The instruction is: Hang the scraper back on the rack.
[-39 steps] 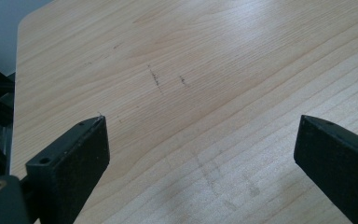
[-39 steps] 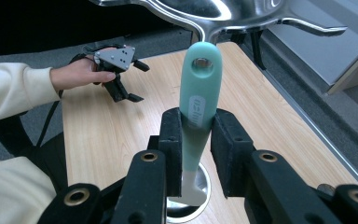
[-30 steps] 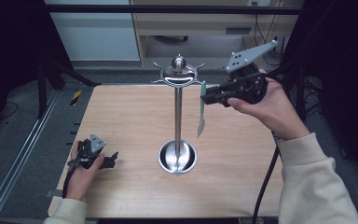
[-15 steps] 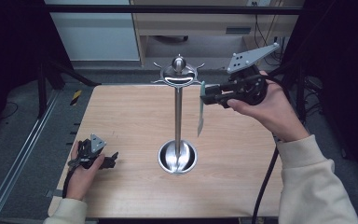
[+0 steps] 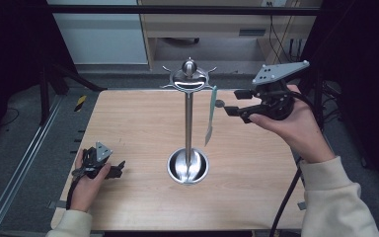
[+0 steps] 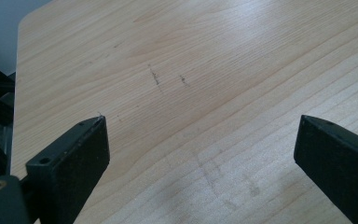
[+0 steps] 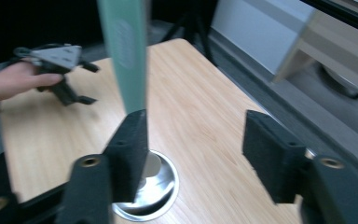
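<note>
A steel rack (image 5: 188, 123) with a ring of hooks on top stands mid-table on a round base (image 5: 188, 167). From a hook on its right side hangs a flat pale green utensil (image 5: 211, 113) (image 7: 123, 56). My right gripper (image 5: 231, 102) (image 7: 198, 126) is in the air just right of the utensil. Its jaws have just been opening and now stand open with nothing between them; the utensil hangs just past the left jaw. My left gripper (image 5: 120, 169) (image 6: 200, 140) rests on the table at the front left, open over bare wood.
The wooden table (image 5: 128, 113) has free room all around the rack's base (image 7: 154, 186). A metal rail (image 5: 24, 163) runs along the table's left side. A cabinet (image 5: 202, 29) stands beyond the far edge. The other hand's gripper (image 7: 60, 60) lies across the table.
My right gripper let go of the green utensil, opened its jaws and drew back to the right and slightly down. The utensil now hangs free from the hook. The left hand stayed still.
</note>
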The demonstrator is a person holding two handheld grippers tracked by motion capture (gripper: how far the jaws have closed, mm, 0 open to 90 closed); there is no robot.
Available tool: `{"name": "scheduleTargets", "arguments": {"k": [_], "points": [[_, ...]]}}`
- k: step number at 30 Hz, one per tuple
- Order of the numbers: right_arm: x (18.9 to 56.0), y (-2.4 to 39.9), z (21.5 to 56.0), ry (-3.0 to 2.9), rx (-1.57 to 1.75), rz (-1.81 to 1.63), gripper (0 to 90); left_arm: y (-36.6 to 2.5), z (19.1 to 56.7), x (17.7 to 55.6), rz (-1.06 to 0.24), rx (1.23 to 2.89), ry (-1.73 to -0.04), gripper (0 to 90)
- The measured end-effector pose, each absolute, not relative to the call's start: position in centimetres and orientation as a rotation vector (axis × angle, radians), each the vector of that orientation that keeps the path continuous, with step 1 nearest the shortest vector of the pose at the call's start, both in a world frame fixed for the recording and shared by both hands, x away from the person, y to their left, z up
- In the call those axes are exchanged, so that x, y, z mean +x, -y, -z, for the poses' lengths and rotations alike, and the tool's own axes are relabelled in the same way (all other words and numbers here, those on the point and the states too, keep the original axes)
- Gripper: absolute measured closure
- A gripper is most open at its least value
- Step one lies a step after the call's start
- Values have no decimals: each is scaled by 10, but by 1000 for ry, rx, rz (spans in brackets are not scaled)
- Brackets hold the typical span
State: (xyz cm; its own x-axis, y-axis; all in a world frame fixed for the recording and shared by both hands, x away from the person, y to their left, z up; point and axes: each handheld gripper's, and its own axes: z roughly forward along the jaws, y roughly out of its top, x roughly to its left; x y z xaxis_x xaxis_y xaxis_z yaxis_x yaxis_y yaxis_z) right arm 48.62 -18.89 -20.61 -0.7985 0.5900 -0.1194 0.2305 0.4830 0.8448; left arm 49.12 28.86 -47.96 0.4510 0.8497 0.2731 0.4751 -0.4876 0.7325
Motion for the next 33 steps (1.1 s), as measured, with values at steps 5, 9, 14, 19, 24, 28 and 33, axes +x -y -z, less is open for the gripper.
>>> {"name": "scheduleTargets", "arguments": {"k": [5, 9, 14, 19, 24, 28, 33], "points": [[484, 199, 220, -2243, 755, -1209, 239, -288, 480, 492, -854, 2136, -1104, 31], [482, 204, 230, -2201, 791, -1201, 163, -288, 481, 492, -854, 2136, -1104, 31], [480, 203, 246, -2167, 795, -1209, 89, -289, 480, 491, -855, 2132, -1108, 30], [480, 200, 264, -2149, 831, -1192, 65, -289, 480, 491, -858, 2128, -1109, 30], [478, 199, 283, -2143, 857, -1212, 90, -289, 480, 491, -858, 2133, -1108, 30], [473, 196, 297, -2141, 866, -1232, 94, -289, 480, 491, -858, 2133, -1109, 29], [467, 194, 318, -2131, 889, -1226, 101, -289, 480, 491, -856, 2135, -1110, 29]]}}
